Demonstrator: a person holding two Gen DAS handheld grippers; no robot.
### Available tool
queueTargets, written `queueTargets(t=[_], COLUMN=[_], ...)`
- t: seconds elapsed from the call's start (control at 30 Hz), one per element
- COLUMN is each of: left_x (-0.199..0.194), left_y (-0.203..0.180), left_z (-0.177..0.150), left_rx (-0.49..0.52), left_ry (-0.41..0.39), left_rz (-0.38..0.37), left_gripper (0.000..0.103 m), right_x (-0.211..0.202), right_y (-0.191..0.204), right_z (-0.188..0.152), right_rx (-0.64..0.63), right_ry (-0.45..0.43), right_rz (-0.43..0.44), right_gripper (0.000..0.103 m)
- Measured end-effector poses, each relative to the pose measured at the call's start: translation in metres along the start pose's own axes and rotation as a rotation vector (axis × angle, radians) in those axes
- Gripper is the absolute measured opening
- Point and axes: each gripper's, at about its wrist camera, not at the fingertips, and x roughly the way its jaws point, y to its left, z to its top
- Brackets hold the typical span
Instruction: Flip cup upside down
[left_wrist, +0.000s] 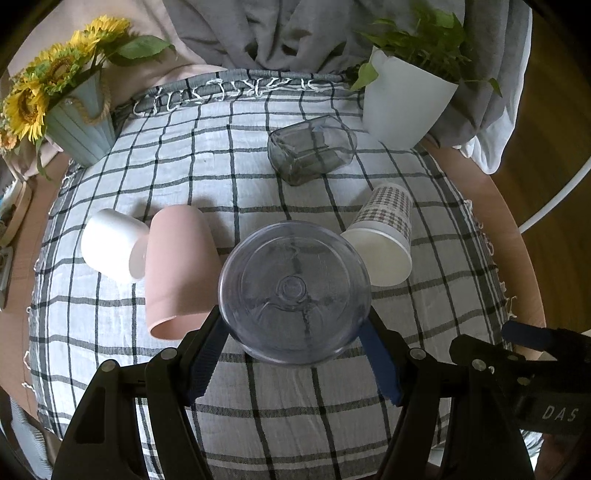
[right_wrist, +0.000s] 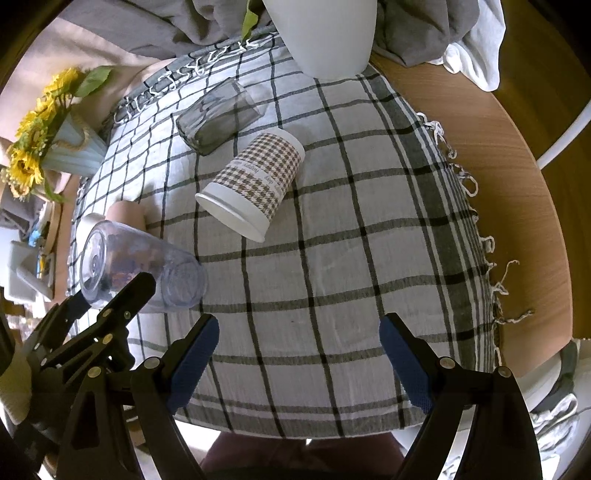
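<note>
blue-padded fingers (left_wrist: 207, 354) of the left gripper (left_wrist: 293, 354) clench the clear round plastic cup (left_wrist: 294, 293) on both sides, its flat base facing the left wrist camera and the cup held above the checked grey-and-white tablecloth (left_wrist: 258, 417). the right wrist view shows the same clear cup (right_wrist: 142, 266) from the side, lying roughly level in the left gripper (right_wrist: 107, 295) at the left of the cloth, its mouth pointing toward the middle of the table; its far side is hidden in the left view. the right gripper (right_wrist: 299, 354) hovers low over the near part of the cloth (right_wrist: 332, 258) with its jaws spread wide and nothing between them. beyond the held cup, the left view shows a pink cup (left_wrist: 177, 269) lying on its side, touching a white cylindrical cup (left_wrist: 112, 245) also on its side. to the right lies a houndstooth-patterned paper cup (left_wrist: 384, 240) with its open mouth toward the camera, and farther back a smoky grey glass tumbler (left_wrist: 312, 149) on its side. at the far edge stand a white plant pot (left_wrist: 402, 107) with green leaves and a pale blue ribbed vase of sunflowers (left_wrist: 79, 122).
</note>
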Motion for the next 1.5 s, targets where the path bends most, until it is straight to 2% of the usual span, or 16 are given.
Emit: queueTargets(t=[0.07, 0.17, 0.47, 0.57, 0.7, 0.8, 1.07, 1.27, 1.5], left_x=[0.000, 0.000, -0.017, -0.027, -0.044, -0.063, -0.101, -0.121, -0.136], left_y=[0.000, 0.001, 0.003, 0.009, 0.019, 0.030, 0.058, 0.077, 0.094], left_z=[0.001, 0.000, -0.009, -0.017, -0.027, -0.033, -0.038, -0.042, -0.049], left_rx=[0.003, -0.002, 0.001, -0.016, -0.042, -0.064, -0.113, -0.118, -0.135], left_ry=[0.010, 0.012, 0.008, 0.001, -0.015, -0.051, -0.132, -0.174, -0.192], left_rz=[0.004, 0.004, 0.008, 0.032, 0.061, 0.089, 0.155, 0.196, 0.184], left_gripper=[0.073, 0.082, 0.091, 0.096, 0.097, 0.101, 0.102, 0.103, 0.103], right_x=[0.000, -0.001, -0.007, -0.013, -0.024, -0.032, -0.059, -0.084, -0.112], right_y=[-0.001, 0.000, 0.003, 0.005, 0.012, 0.021, 0.053, 0.076, 0.100], right_z=[0.001, 0.000, -0.006, -0.011, -0.020, -0.027, -0.046, -0.058, -0.071], right_rx=[0.004, 0.009, 0.012, 0.015, 0.012, -0.003, -0.062, -0.073, -0.084], right_ry=[0.003, 0.003, -0.004, -0.015, -0.043, -0.061, -0.145, -0.246, -0.381], right_rz=[0.002, 0.001, -0.016, -0.019, -0.030, -0.026, -0.027, -0.037, -0.073], right_gripper=[0.089, 0.089, 0.089, 0.090, 0.093, 0.094, 0.095, 0.096, 0.099])
